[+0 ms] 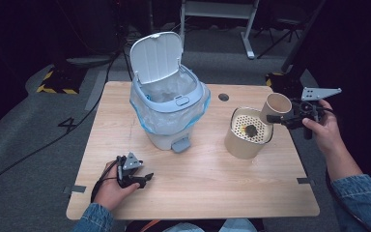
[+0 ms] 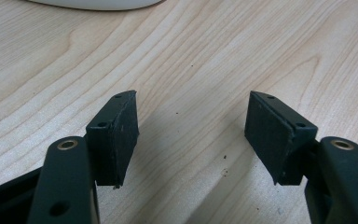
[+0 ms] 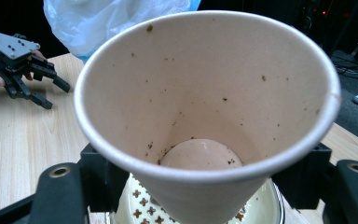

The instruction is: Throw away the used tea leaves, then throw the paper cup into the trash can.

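Paper cup [image 1: 276, 107] held off the bench in right gripper [image 1: 284, 119], fingers clamped on its lower wall. Cup tipped on its side, long axis near level, mouth facing left toward bin; in right gripper view mouth opens at camera, brown specks on inner wall [image 3: 205, 88]. Directly below: cream container [image 1: 245, 140] with perforated insert, dark lump on it. White pedal bin [image 1: 166, 99], lid up, blue-edged liner, stands mid-bench, well apart from cup. Left gripper [image 1: 145, 179] resting low at near-left bench [image 1: 207, 179], fingers [image 2: 116, 135] spread wide, holding nothing.
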Motion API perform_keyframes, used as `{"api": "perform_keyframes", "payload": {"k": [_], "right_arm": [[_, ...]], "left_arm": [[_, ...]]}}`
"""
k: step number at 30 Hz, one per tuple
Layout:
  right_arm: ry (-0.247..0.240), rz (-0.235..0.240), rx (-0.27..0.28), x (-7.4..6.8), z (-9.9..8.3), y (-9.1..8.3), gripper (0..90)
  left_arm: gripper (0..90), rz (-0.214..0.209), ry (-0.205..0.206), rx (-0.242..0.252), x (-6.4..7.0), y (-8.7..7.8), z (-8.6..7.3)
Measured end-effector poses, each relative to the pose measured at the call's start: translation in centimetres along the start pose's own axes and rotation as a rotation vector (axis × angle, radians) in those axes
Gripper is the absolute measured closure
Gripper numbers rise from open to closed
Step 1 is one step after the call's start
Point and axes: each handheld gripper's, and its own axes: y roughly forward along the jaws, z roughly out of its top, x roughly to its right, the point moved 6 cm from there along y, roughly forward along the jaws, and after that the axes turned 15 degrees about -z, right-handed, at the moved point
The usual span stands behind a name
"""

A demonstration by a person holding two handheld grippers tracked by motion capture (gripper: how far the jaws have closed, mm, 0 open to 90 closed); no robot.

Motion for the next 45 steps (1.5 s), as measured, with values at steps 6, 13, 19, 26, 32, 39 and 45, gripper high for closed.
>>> {"api": "perform_keyframes", "payload": {"k": [6,13,19,26,32,39,45], "right_arm": [[-0.005,-0.007,0.016,-0.4,1.1,0.2,29.0],[-0.022,0.007,0.026,-1.3,3.5,1.5,28.9],[-0.029,0.038,0.04,-2.9,6.1,3.1,28.7],[-0.065,0.075,0.052,-4.5,9.2,5.2,28.5],[-0.087,0.093,0.066,-5.7,11.6,7.1,28.4],[-0.082,0.113,0.083,-6.9,14.1,9.3,28.3],[-0.077,0.111,0.091,-7.7,16.0,11.2,28.2]], "left_arm": [[35.3,0.003,0.004,0.0,0.0,0.0,0.0],[35.3,0.003,0.004,-0.002,0.0,0.0,0.0],[35.3,0.003,0.004,-0.002,0.0,0.0,0.0],[35.3,0.005,0.003,-0.001,0.0,0.0,0.0],[35.3,0.007,0.002,0.0,0.0,0.0,0.0],[35.3,0.007,0.001,0.0,0.0,0.0,0.0],[35.4,0.006,0.001,0.0,0.0,0.0,0.0]]}}
